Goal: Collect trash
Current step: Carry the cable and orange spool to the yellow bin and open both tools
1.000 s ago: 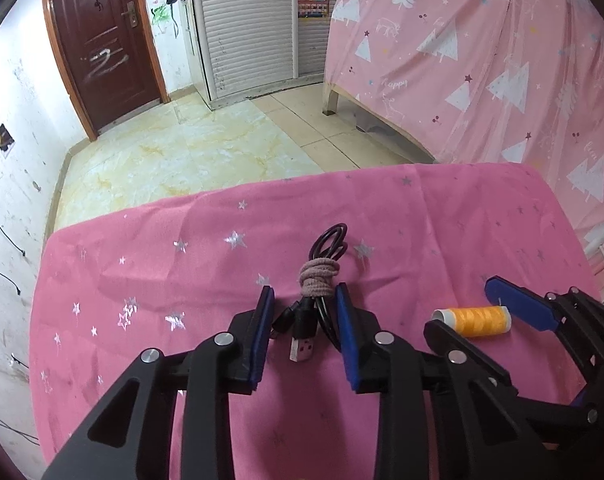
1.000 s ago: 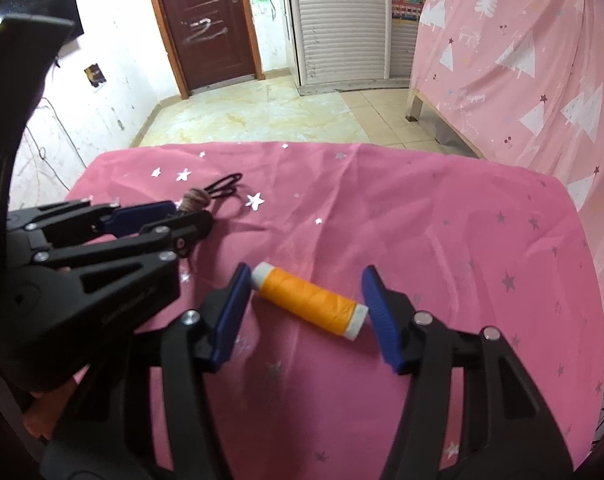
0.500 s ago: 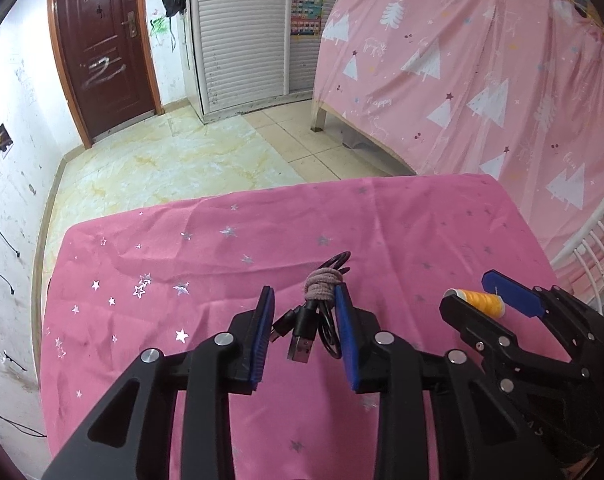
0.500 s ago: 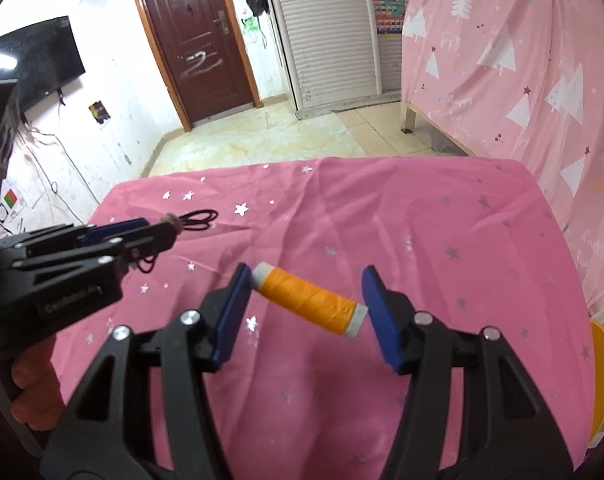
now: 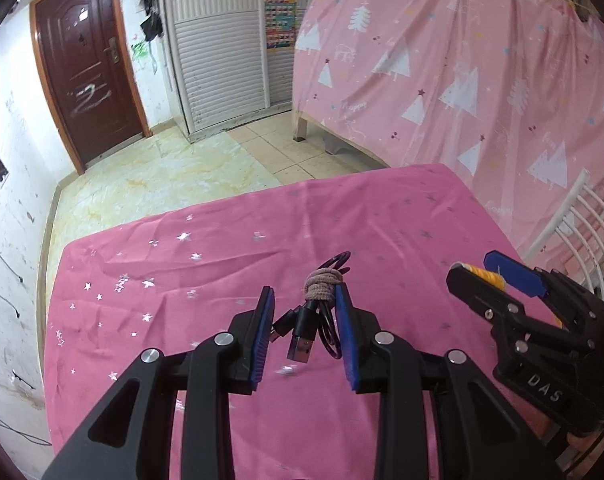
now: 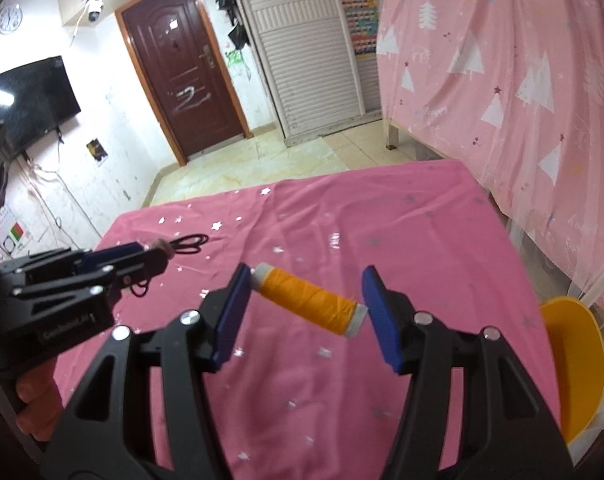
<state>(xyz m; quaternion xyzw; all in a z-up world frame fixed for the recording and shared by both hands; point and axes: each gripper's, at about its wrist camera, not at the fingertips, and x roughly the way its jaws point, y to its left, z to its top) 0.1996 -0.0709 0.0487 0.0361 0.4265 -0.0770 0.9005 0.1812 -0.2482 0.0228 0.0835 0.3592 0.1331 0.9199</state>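
The pink-clothed surface [image 6: 401,216] fills the lower view; at its 4 o'clock edge sits a yellow bin [image 6: 577,364], the likely drop point; the right gripper [image 6: 302,300] is clamped on an orange thread spool [image 6: 307,298], pinched end to end between the fingers and slanting from 10 to 4 o'clock, clear of the cloth; the left gripper [image 5: 303,320] is clamped on a coiled black cable [image 5: 315,316], whose banded loop juts toward 12 o'clock and whose plug hangs toward 6. The spool's risk, I judge, is pivoting out, since only its small end caps are gripped; the cable looks pressed mostly against the right-hand finger, so a jolt could let it slide free.
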